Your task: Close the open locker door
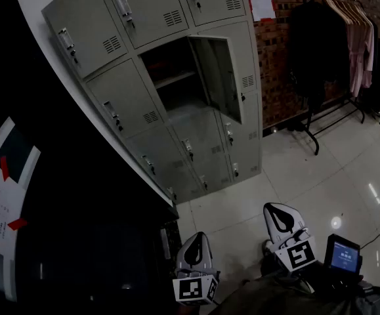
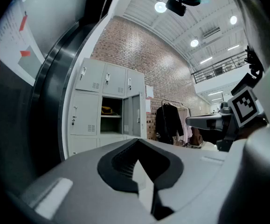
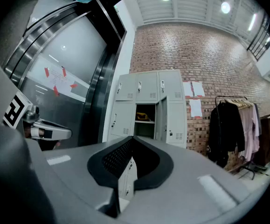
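Approach stage: left gripper [image 1: 195, 240] & right gripper [image 1: 278, 210] were clamped together, empty, well off open locker door [image 1: 217, 77]; next needed reach + push

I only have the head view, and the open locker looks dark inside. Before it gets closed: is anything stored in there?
Observer: Yes. The right gripper view shows a yellow item on the upper shelf.
Operator: Is either gripper carrying anything?
Observer: The left gripper has its jaws together with nothing between them.
Operator: And the right one?
Observer: The right gripper is shut and empty too.
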Demonstrator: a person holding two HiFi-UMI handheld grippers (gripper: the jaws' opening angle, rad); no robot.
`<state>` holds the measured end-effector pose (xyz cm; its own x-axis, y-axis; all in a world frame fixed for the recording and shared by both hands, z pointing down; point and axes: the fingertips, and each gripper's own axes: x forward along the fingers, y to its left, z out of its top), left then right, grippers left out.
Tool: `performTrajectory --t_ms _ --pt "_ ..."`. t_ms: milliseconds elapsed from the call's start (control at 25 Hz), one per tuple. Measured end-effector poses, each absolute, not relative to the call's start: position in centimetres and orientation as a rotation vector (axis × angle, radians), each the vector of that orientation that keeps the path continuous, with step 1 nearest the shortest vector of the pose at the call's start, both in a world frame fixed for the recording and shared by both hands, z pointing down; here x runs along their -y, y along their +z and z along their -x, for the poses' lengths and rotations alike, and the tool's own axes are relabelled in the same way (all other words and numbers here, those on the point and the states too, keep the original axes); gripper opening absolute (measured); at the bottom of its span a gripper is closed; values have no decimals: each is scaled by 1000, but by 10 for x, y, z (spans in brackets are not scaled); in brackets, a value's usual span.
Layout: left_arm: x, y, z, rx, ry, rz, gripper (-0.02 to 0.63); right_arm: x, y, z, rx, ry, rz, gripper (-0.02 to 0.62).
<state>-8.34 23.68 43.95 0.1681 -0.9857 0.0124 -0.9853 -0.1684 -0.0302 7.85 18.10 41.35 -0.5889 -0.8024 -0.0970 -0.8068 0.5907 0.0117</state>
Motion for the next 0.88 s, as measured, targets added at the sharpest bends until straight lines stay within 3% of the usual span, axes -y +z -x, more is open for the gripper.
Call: performTrajectory --t_ms 360,880 --pt "-165 444 89 -2025 -57 2370 -3 -95 412 -65 -2727 107 1335 6" --pt "26 417 86 -2072 -43 2280 -3 101 391 -67 -2740 121 1245 7"
